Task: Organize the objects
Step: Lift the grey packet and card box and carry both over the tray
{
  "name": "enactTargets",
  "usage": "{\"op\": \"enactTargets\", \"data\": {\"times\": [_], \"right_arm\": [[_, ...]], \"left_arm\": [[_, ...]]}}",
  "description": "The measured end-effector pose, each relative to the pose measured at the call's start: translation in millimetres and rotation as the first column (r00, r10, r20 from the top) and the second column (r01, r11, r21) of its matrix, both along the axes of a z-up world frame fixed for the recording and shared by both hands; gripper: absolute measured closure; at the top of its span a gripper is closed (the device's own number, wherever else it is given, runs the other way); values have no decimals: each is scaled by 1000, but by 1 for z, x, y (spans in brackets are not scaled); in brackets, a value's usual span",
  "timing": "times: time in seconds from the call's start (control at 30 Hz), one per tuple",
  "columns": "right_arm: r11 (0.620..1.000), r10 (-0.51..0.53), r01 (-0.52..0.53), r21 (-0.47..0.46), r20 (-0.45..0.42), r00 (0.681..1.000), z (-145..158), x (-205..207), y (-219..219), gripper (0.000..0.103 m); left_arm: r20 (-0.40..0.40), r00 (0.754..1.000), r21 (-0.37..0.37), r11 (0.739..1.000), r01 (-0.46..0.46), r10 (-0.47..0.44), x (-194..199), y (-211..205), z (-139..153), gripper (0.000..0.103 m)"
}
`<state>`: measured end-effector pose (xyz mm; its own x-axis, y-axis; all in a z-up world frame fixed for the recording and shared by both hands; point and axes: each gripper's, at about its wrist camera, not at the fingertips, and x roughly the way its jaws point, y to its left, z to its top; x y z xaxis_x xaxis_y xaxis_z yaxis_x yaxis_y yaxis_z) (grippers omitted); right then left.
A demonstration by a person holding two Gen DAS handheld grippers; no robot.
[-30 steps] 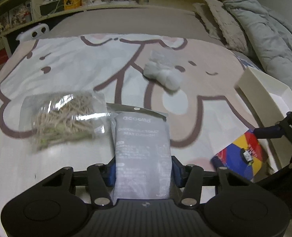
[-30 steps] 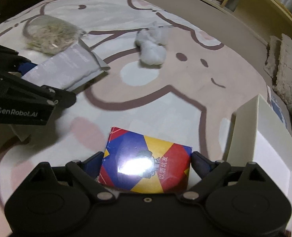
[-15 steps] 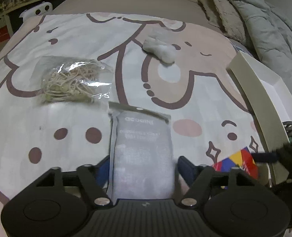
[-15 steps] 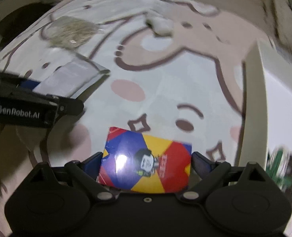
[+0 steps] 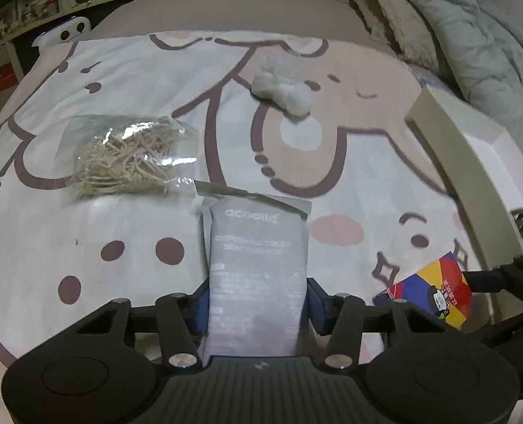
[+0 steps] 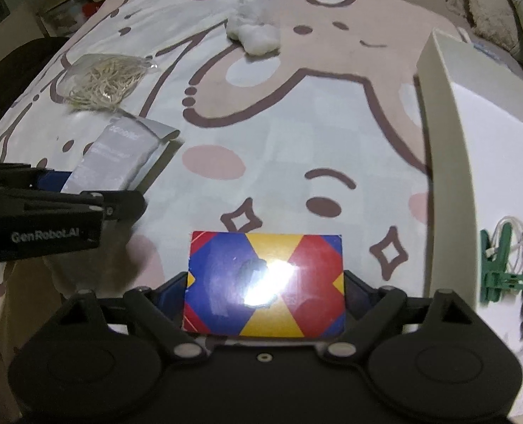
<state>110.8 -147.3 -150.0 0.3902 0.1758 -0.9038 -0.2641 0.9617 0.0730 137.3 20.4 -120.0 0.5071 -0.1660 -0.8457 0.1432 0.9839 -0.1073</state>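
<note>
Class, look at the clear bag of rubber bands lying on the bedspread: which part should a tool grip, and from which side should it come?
Probably the flat, empty plastic margin at the near right corner of the bag of rubber bands, approached low from the near side. The bands bulge in a loose heap in the middle, too wide and slippery, while the film at the edge lies thin enough to pinch. Both the left tool and right tool are occupied.

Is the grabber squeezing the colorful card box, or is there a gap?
Touching. In the right wrist view, the right gripper has a blue pad pressed against each side of the colorful card box, with no gap showing.
</note>
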Motion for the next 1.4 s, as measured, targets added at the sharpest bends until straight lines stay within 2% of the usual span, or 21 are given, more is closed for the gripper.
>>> {"op": "enactTargets", "data": {"times": [0.27,0.57,0.77,1.0,1.4], "right_arm": [[999,-41,38,20,128,991,37,1,-12,14],[992,-108,88,85,257,960,85,5,-24,14],[989,-135,105,106,331,934,110,11,-27,14],[985,-169,139,107,362,917,113,20,-56,14],[959,-284,261,110,360,889,101,39,-141,14]], "left_arm": [[104,993,-51,998,-48,53,-3,10,35,51],[197,976,-102,992,-78,97,-7,18,69,51],[229,969,-137,989,-58,89,-4,10,87,51],[255,965,-151,988,-18,56,12,-17,98,51],[262,964,-174,980,97,-49,51,-100,97,51]]}}
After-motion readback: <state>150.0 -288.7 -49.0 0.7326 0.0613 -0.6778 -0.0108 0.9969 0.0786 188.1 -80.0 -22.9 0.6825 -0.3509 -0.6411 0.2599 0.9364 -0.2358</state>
